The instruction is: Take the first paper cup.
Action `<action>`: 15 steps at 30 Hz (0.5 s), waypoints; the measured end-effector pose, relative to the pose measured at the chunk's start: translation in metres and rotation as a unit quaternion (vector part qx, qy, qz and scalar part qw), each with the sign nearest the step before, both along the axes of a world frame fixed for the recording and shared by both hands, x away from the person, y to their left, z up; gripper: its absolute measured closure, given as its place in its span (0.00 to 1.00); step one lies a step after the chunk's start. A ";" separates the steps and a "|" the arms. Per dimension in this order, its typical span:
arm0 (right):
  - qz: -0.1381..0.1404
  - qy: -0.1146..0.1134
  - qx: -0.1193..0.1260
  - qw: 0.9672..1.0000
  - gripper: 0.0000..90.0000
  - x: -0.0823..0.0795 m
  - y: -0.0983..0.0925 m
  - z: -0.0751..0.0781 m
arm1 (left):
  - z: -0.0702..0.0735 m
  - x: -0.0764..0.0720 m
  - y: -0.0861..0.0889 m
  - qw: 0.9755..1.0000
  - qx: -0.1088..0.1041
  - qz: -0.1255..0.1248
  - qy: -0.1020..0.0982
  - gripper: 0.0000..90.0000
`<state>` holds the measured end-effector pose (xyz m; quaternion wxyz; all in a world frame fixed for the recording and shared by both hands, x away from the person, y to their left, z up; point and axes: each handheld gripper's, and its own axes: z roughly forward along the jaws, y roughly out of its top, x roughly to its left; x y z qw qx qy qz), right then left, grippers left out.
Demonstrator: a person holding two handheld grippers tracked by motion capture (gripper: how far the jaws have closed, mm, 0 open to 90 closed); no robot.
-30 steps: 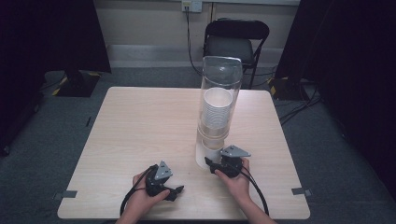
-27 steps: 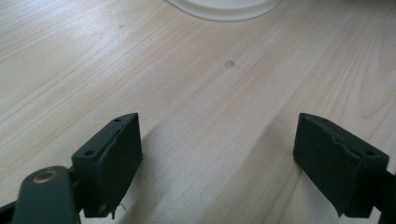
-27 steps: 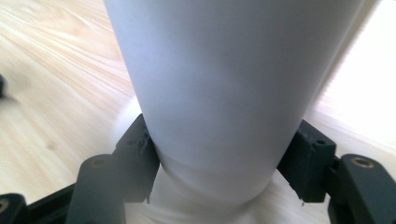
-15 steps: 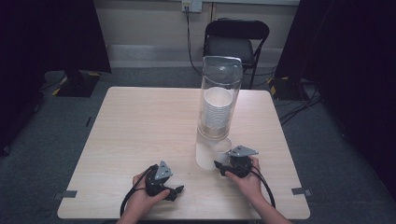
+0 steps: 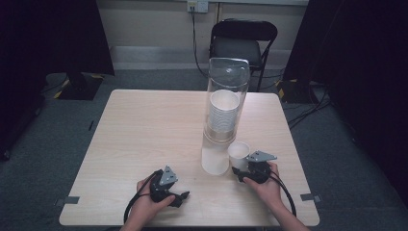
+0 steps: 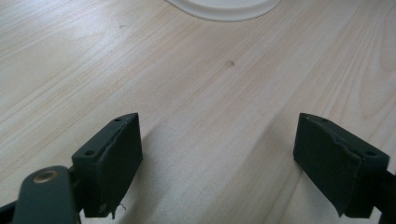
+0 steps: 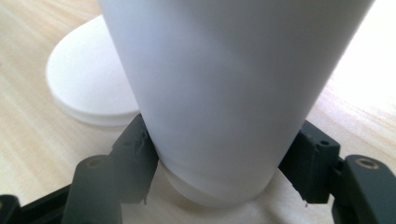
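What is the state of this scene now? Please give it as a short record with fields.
surface: wooden table
dispenser: clear tube holding a stack of white cups, standing on a white base
loose item: white paper cup, upright
right tongs: closed on the cup's lower part
left tongs: open, holding nothing, low over the table

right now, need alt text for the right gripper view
A white paper cup stands upright between the right gripper's two black fingers, which press its lower sides just above the wooden table. A white round base sits behind.
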<state>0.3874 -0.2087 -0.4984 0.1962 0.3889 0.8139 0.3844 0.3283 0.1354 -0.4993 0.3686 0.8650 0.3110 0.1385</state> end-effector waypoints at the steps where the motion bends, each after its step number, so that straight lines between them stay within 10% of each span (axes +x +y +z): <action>1: -0.005 0.001 0.002 1.000 0.38 0.002 -0.001 0.000 | 0.000 0.000 0.000 1.000 0.000 0.000 0.000 0.17; 15: -0.039 0.012 0.000 0.999 0.31 0.014 -0.016 -0.001 | 0.000 0.000 0.000 1.000 -0.001 0.001 -0.001 0.17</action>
